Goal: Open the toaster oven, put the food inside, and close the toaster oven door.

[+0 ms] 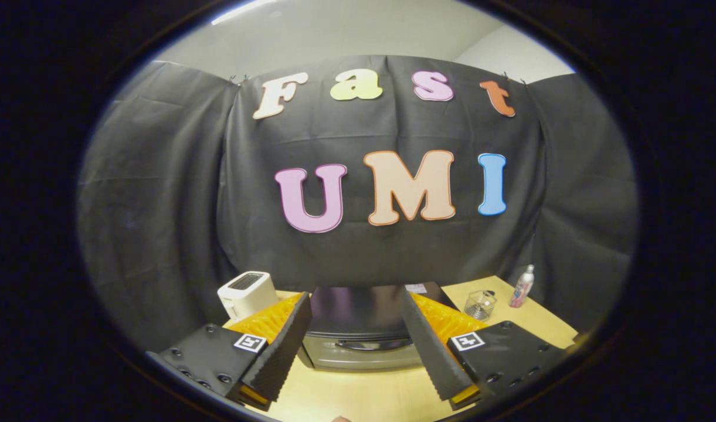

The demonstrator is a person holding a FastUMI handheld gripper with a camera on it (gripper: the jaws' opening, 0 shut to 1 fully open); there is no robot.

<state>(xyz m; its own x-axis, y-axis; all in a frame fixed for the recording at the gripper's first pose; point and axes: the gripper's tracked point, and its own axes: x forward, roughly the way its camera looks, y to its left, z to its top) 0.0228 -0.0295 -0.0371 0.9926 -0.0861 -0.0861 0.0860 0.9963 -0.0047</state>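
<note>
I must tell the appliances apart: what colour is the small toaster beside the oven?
White, with a dark slotted top; the toaster shows best in the gripper view.

Black cloth wall [158, 205] behind a pale wooden table [363, 392], under a white ceiling [346, 29].

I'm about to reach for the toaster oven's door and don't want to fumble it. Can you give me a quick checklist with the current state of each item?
1. Hand-held gripper open and holding nothing: ok.
2. Toaster oven between and just beyond the fingers: ok.
3. Door handle in sight on the front, door shut: ok.
4. Fingers touching the handle: not ok, they are apart from it.
5. Wooden table bare in front of the door: ok.
6. Food to load: cannot tell. A white appliance, a glass and a bottle stand beside the oven.
</note>
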